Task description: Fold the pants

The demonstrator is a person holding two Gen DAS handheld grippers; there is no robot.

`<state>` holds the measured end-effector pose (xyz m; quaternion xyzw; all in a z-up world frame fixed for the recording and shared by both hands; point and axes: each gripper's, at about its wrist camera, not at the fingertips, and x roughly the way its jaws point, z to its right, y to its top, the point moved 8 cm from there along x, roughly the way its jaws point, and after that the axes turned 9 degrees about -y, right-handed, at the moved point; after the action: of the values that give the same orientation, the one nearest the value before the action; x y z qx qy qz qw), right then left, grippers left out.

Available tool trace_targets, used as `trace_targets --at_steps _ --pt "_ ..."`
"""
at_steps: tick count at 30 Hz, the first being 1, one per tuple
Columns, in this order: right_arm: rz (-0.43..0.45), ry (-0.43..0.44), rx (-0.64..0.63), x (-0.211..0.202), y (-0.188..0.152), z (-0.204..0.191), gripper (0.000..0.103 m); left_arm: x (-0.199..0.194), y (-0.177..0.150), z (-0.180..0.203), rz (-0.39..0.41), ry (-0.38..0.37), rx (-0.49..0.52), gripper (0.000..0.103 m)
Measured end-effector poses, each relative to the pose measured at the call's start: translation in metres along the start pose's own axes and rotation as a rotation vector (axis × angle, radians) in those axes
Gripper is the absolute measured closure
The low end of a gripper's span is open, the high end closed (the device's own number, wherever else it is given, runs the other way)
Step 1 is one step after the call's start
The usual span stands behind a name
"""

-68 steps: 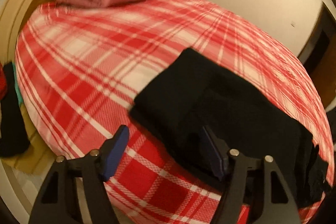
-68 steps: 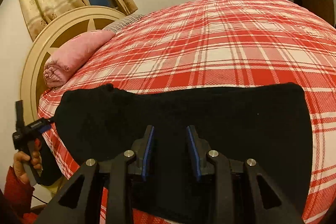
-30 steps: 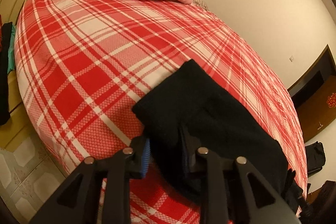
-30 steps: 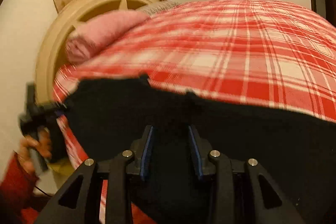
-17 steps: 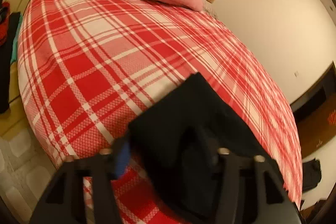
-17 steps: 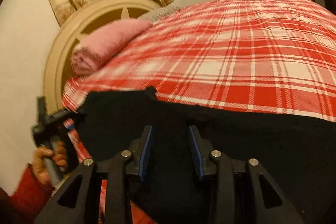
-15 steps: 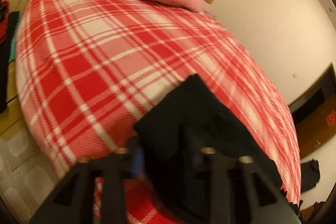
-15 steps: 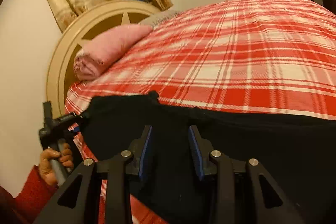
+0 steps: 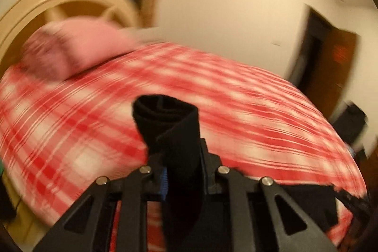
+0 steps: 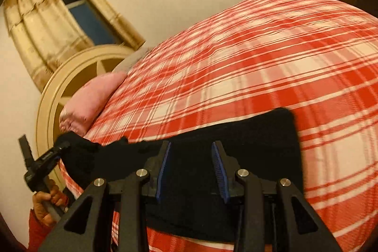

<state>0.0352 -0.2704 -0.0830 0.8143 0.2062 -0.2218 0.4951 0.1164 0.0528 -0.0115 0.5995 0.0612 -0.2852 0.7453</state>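
Black pants (image 10: 236, 148), 1 end bunched and lifted off bed.

A home bedroom: plaid-covered bed (image 10: 259, 58), pink pillow (image 10: 92, 100), curtained window (image 10: 80, 15).

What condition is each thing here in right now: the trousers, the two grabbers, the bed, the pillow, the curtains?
Black pants: on the bed, one end lifted and bunched.
Left hand-held gripper: shut on the pants' end.
Right hand-held gripper: open, over the pants.
Plaid bedspread: spread flat.
Pink pillow: lying by the headboard.
Curtains: drawn apart.
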Motion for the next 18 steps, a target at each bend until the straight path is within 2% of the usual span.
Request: trace_targets --at_steps 3,5,6,9,13,18 --pt "0.041 -0.024 0.028 -0.020 0.011 0.020 0.065 0.010 0.002 0.074 -0.001 -0.138 0.126 0.082" --pt "0.064 -0.044 0.041 -0.033 0.016 0.033 0.065 0.019 -0.004 0.122 -0.017 -0.240 0.174 0.082" --pt "0.079 -0.058 0.053 -0.041 0.019 0.041 0.065 0.026 -0.012 0.148 -0.040 -0.300 0.194 0.082" --pt "0.111 -0.088 0.077 -0.061 0.021 0.061 0.065 0.040 -0.039 0.206 -0.099 -0.403 0.273 0.082" --pt "0.121 -0.107 0.107 -0.072 0.021 0.080 0.065 0.058 -0.075 0.261 -0.154 -0.463 0.398 0.082" --pt "0.119 -0.123 0.119 -0.073 0.019 0.093 0.065 0.075 -0.121 0.294 -0.249 -0.510 0.482 0.082"
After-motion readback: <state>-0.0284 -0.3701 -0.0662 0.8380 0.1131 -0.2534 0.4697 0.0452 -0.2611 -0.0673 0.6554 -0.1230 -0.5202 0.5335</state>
